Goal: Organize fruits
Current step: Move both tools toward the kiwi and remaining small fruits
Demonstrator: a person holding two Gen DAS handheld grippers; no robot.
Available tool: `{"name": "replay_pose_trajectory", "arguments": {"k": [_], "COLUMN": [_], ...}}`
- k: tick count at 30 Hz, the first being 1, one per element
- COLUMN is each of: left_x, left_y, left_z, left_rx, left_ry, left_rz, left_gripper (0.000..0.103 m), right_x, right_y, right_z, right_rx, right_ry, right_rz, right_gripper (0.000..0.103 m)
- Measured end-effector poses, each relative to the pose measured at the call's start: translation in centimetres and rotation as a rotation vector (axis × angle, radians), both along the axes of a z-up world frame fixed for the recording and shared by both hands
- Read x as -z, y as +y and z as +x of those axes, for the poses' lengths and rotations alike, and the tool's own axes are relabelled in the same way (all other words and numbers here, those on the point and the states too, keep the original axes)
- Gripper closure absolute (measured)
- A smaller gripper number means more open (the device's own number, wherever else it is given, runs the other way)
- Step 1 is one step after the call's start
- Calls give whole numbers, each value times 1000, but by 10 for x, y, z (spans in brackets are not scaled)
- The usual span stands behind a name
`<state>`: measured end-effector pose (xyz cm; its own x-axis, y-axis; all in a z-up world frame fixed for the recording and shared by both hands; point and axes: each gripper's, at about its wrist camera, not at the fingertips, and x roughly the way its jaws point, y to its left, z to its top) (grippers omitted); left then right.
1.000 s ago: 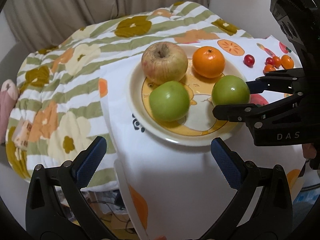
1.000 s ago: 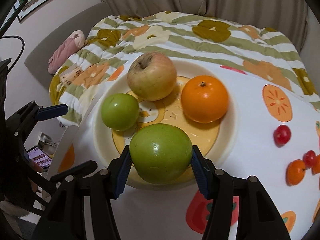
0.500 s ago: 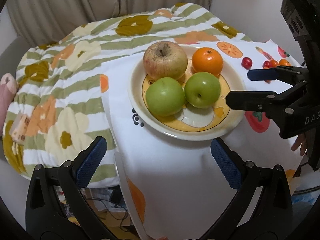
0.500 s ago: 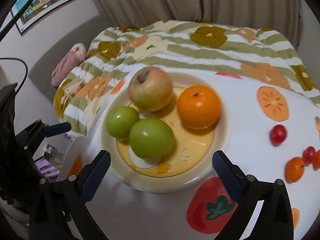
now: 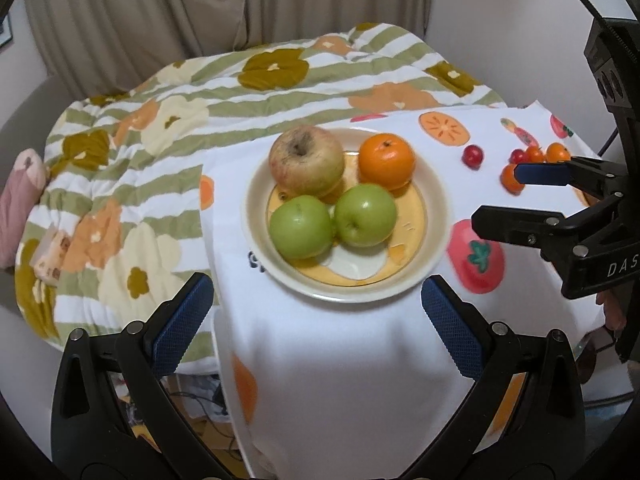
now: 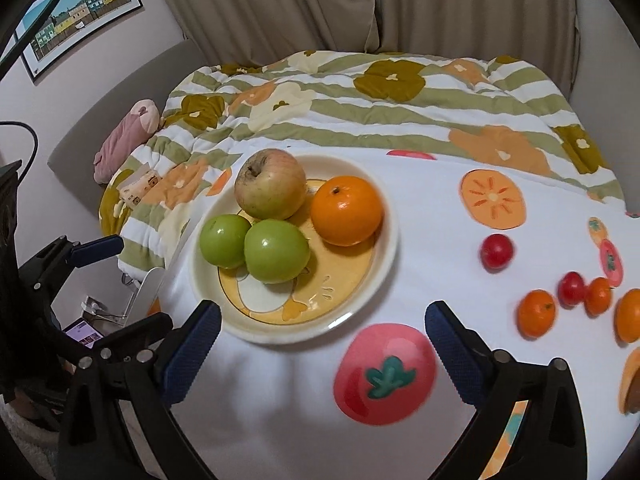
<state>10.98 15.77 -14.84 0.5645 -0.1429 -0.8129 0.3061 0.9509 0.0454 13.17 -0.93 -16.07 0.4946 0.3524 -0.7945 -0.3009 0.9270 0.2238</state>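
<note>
My left wrist camera looks down and forward from the near left edge of the table (image 5: 340,360), close in. My right wrist camera looks from the near right side, equally close, angled left. Both views share the plate (image 5: 434,240) (image 6: 384,280), and each catches the other hand-held gripper at its side.

Beige curtain (image 6: 400,8) hangs in folds behind bed. Floral striped quilt (image 6: 360,108) covers bed, green, orange, cream. Grey padded headboard (image 6: 120,96) left of quilt; pink plush (image 6: 124,142) lies against it. Framed picture of coloured houses (image 6: 76,16) on pale wall above headboard. Phone (image 6: 84,332) and cables on floor below quilt's edge.
</note>
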Motion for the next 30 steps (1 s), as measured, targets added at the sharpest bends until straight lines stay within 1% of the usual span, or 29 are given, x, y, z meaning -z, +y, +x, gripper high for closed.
{"name": "replay_pose_trajectory", "arguments": {"k": [3, 7, 10, 15, 21, 25, 30], "left_x": [-11, -26, -33, -37, -36, -33, -28], "left_y": [-13, -39, -63, -110, -173, -214, -261], "left_z": [-5, -10, -11, -14, -12, -6, 9], "left_rx": [2, 17, 41, 96, 196, 285, 414], "left_ry": [-19, -43, -54, -68, -65, -62, -56], "left_rz": [5, -13, -17, -13, -14, -10, -14], "left_gripper": [0, 0, 0, 0, 0, 0, 0], "right_x": [-12, -27, -36, -40, -31, -23, -16], "right_y": [-16, -44, -75, -127, -191, -229, -265], "right_z": [-9, -22, -34, -52, -68, -78, -86], "right_rx": [5, 29, 63, 146, 285, 391, 528], "right_ry": [-21, -44, -53, -64, -47, -25, -5], "right_rz": [4, -13, -23, -58, -127, -132, -134], "right_gripper": [1, 1, 1, 1, 1, 1, 1]}}
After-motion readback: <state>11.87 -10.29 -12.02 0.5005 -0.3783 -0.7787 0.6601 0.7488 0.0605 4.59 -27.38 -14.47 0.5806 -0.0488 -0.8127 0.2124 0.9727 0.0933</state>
